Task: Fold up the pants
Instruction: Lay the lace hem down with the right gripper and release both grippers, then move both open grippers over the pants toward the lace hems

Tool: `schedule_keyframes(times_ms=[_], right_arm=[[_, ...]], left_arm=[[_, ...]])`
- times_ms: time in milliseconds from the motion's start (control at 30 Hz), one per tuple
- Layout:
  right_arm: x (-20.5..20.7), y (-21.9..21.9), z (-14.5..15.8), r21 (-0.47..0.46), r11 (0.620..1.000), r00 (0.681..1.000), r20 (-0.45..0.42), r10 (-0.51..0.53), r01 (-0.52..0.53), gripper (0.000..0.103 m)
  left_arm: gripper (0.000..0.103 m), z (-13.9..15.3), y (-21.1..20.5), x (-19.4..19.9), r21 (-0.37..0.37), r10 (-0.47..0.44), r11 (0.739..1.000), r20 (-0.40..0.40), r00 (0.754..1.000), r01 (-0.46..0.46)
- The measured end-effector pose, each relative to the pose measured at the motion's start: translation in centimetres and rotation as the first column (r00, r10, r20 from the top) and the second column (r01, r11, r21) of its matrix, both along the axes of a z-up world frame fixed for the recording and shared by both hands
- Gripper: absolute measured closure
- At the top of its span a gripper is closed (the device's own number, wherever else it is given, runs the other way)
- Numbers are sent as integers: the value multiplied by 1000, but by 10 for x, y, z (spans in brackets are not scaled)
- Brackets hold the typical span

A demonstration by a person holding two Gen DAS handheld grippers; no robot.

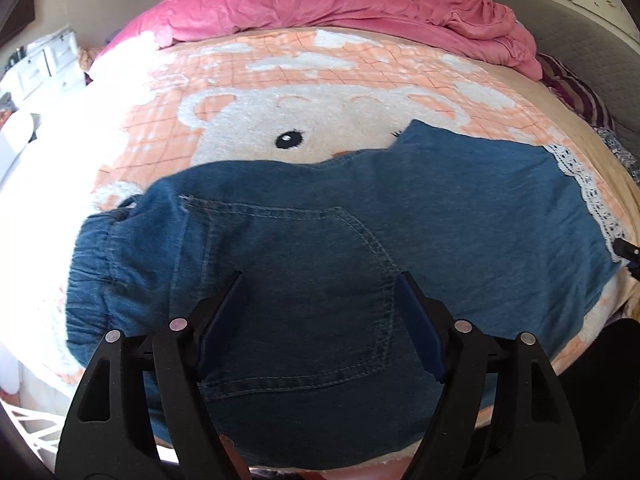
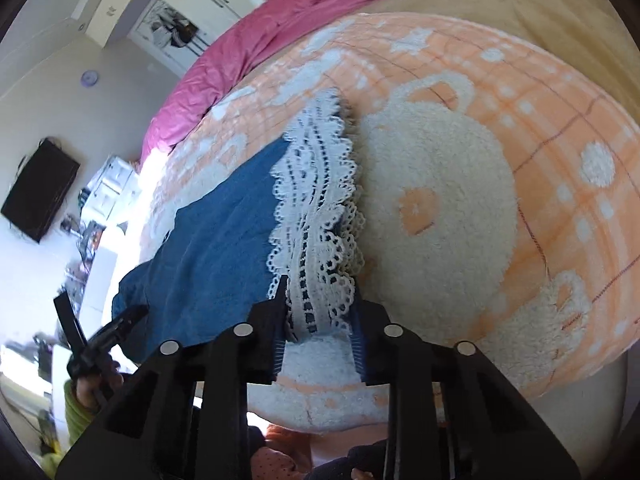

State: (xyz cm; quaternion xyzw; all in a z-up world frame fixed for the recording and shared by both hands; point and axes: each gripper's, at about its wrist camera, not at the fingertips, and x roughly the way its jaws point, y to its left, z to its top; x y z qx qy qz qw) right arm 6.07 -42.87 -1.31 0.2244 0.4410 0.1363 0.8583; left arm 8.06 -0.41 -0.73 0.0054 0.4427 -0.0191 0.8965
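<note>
Pants [image 1: 320, 240] of blue denim lie flat on the peach blanket [image 1: 248, 76] with the bear picture, already doubled leg over leg by the look of it, since only one leg shape shows and the lace hem [image 2: 316, 216] sits stacked in layers. The waistband end lies on the side of the pants away from the lace, with a back pocket facing up. The left gripper [image 1: 320, 320] hovers over that pocket near the waistband, its jaws spread wide with nothing between them. The right gripper [image 2: 318, 336] is at the lace hem, jaws drawn in close around the near corner of the lace; the trim sits between the pads and looks pinched, though the grip may not be fully tight. Judging from this, the lengthwise fold is done and what remains is bringing the hem end over toward the waistband, perhaps once more after that. A pink quilt [image 1: 360, 12] is bunched beyond the pants.
</note>
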Motion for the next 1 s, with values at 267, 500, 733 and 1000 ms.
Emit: schedule_keyframes(times_ms=[267, 500, 733, 1000], right_arm=[[-1, 22, -1, -349, 937, 999, -28, 15, -24, 83], [-4, -2, -5, -227, 973, 996, -57, -61, 47, 60], [-20, -5, 35, -320, 927, 980, 90, -175, 195, 36], [-8, 67, 65, -352, 930, 981, 191, -40, 106, 28]], left_arm=[[35, -2, 20, 2, -19, 53, 998, -21, 998, -53], [35, -4, 23, 4, -25, 47, 999, -27, 999, -48], [35, 10, 32, -7, -48, 73, 996, 37, 997, -71], [30, 37, 16, -21, -83, 18, 997, 185, 983, -3]])
